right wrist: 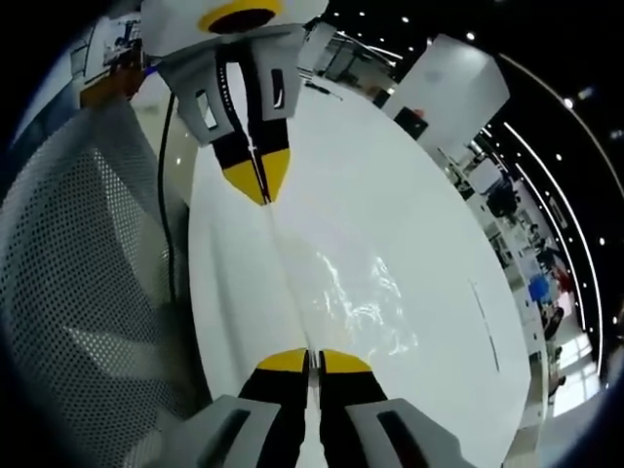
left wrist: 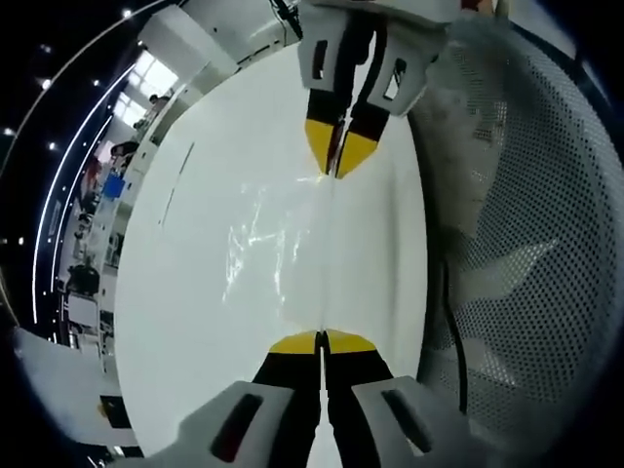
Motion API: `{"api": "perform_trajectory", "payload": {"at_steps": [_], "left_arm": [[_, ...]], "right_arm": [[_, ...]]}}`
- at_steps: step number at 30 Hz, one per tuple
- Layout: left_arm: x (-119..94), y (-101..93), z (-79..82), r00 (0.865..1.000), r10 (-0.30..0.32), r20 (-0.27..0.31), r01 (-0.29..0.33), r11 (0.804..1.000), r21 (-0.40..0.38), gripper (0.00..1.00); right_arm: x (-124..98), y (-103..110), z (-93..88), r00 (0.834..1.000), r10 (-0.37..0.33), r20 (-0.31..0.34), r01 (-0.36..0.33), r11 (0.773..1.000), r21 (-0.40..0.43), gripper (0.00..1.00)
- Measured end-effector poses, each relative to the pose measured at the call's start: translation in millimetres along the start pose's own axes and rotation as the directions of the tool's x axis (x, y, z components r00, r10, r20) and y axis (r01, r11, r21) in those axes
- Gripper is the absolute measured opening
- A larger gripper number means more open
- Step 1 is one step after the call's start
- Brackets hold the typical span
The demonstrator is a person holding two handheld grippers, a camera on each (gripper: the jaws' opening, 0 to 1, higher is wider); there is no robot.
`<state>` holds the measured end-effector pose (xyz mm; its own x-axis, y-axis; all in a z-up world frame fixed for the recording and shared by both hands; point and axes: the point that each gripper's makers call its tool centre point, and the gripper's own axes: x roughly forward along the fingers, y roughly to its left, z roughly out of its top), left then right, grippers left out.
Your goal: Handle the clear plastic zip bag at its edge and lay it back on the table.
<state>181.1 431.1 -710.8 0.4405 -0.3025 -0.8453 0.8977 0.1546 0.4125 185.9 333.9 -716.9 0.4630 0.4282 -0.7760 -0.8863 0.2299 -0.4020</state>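
Observation:
The clear plastic zip bag [left wrist: 265,232] is stretched over the white table [left wrist: 190,322], showing mostly as glints and creases. One edge runs as a thin straight line between the two grippers. My left gripper [left wrist: 321,341] is shut on the near end of that edge. My right gripper [left wrist: 338,156] is shut on the far end, facing me. In the right gripper view, the right gripper [right wrist: 314,361] pinches the bag [right wrist: 363,304] at the bottom and the left gripper [right wrist: 259,180] holds it at the top. Whether the bag touches the table [right wrist: 419,175] I cannot tell.
A grey mesh chair [left wrist: 526,244] stands close along the table's edge, with a dark cable [left wrist: 454,322] hanging beside it. The chair [right wrist: 78,283] and cable [right wrist: 172,205] also appear in the right gripper view. Desks and people fill the room beyond the table's far side.

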Motion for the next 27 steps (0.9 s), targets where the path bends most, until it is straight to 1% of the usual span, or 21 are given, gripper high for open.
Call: {"api": "perform_trajectory", "payload": {"at_steps": [6,14,18,20,23,27], "left_arm": [[1.1,-1.3,-0.2,1.0,-0.003,0.001,0.003,1.0,0.005,0.0],[-0.5,2.1,1.4,1.0,0.009,0.009,-0.009,1.0,-0.004,0.0],[-0.5,1.6,2.2,1.0,0.01,0.01,-0.01,1.0,-0.002,0.0],[-1.4,0.8,4.1,1.0,0.005,0.02,-0.005,1.0,-0.011,0.0],[-1.2,0.5,6.0,1.0,0.005,0.017,-0.005,1.0,-0.001,0.0],[-1.2,2.5,9.0,1.0,0.008,0.022,-0.008,1.0,-0.002,0.0]], "right_arm": [[-1.7,-1.1,-5.5,1.0,-0.009,-0.01,0.009,1.0,0.018,0.0],[-1.8,-5.7,-9.6,0.999,-0.027,-0.017,0.027,0.999,0.032,0.0],[-6.9,-6.7,-15.5,0.999,-0.038,-0.033,0.04,0.998,0.041,0.0],[-9.4,-5.9,-16.9,0.999,-0.039,-0.03,0.04,0.998,0.057,0.0],[-9.8,-5.2,-18.4,0.998,-0.043,-0.037,0.045,0.998,0.053,0.0],[-9.8,-7.5,-21.1,0.998,-0.046,-0.039,0.049,0.996,0.068,0.0]]}}
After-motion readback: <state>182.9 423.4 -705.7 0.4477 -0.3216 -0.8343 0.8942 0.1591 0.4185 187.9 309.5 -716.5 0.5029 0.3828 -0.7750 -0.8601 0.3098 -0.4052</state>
